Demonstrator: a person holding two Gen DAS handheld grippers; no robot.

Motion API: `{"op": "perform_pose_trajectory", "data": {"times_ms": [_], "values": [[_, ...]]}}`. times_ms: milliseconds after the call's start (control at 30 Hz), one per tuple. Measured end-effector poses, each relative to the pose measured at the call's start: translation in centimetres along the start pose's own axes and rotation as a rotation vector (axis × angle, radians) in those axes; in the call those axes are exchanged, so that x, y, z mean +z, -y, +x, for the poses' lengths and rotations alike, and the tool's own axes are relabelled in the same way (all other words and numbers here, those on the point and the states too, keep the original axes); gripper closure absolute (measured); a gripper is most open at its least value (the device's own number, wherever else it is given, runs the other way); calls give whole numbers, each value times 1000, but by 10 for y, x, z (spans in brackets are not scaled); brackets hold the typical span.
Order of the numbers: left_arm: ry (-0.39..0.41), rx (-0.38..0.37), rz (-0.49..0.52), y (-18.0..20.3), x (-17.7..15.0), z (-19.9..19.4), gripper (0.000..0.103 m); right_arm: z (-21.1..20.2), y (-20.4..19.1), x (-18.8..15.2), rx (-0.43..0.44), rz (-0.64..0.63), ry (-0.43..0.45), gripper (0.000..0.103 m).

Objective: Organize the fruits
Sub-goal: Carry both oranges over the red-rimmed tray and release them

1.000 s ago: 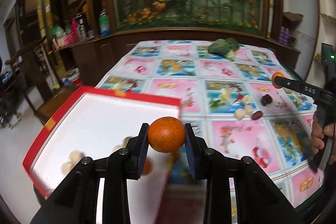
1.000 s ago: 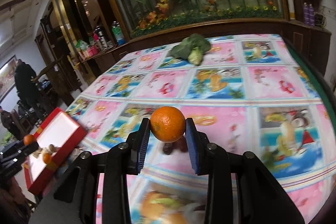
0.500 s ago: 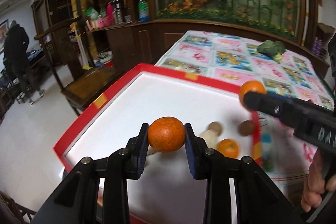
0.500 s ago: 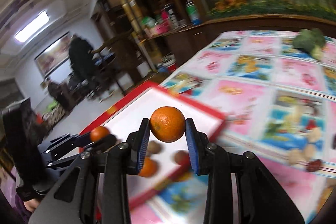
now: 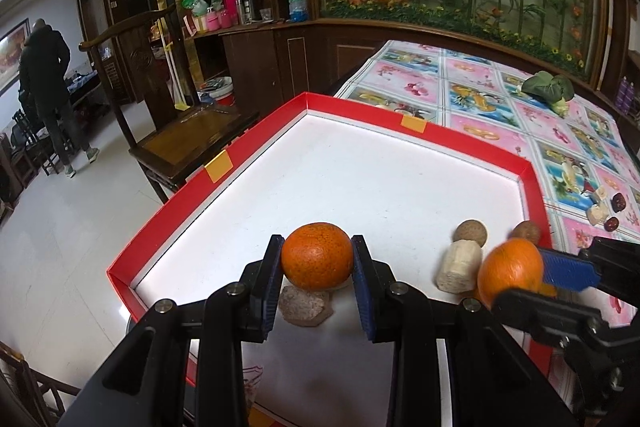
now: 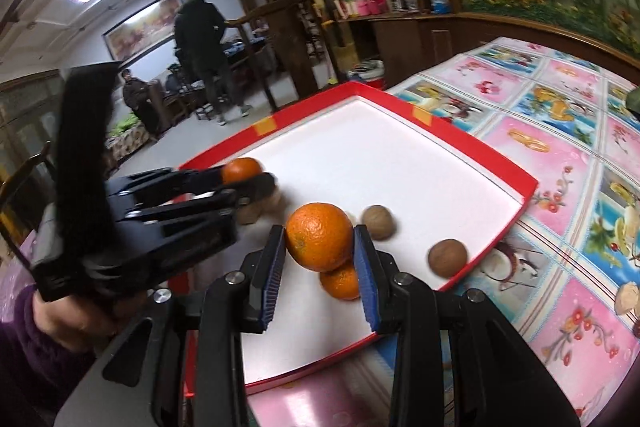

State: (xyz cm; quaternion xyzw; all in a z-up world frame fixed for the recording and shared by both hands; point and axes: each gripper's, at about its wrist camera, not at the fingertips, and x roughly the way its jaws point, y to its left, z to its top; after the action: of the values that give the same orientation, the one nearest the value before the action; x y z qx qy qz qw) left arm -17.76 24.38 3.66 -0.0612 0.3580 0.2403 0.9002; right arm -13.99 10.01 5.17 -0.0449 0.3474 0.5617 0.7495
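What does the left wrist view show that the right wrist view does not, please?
Only the left wrist view shows the pale brown chunk beneath the left gripper and the leafy greens far across the tablecloth. Only the right wrist view shows a third orange lying in the tray under the right gripper. Both show the red tray, two walnuts and each gripper shut on an orange.

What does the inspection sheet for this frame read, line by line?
Surface: table under a fruit-print cloth; red-rimmed white tray at its near end.
Job's things: one orange in the left gripper, another orange in the right gripper, a third orange lying in the tray.
Clutter: two walnuts, pale chunks in the tray; greens on the cloth.
Grippers: both shut on oranges above the tray.
Cables: nothing seen.
Surroundings: wooden chair, a person standing behind.
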Motion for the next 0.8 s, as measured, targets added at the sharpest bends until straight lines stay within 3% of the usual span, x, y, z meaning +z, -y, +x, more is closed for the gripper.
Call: {"op": "perform_pose_trajectory", "data": {"times_ms": [367, 600, 800], "values": [[-22, 40, 25, 6, 0, 1, 70, 8, -11, -5, 23, -22, -91, 66], [-25, 57, 19, 7, 0, -2, 51, 6, -16, -6, -13, -51, -99, 66], [-17, 70, 12, 5, 1, -8, 48, 0, -19, -7, -17, -62, -103, 52]]}}
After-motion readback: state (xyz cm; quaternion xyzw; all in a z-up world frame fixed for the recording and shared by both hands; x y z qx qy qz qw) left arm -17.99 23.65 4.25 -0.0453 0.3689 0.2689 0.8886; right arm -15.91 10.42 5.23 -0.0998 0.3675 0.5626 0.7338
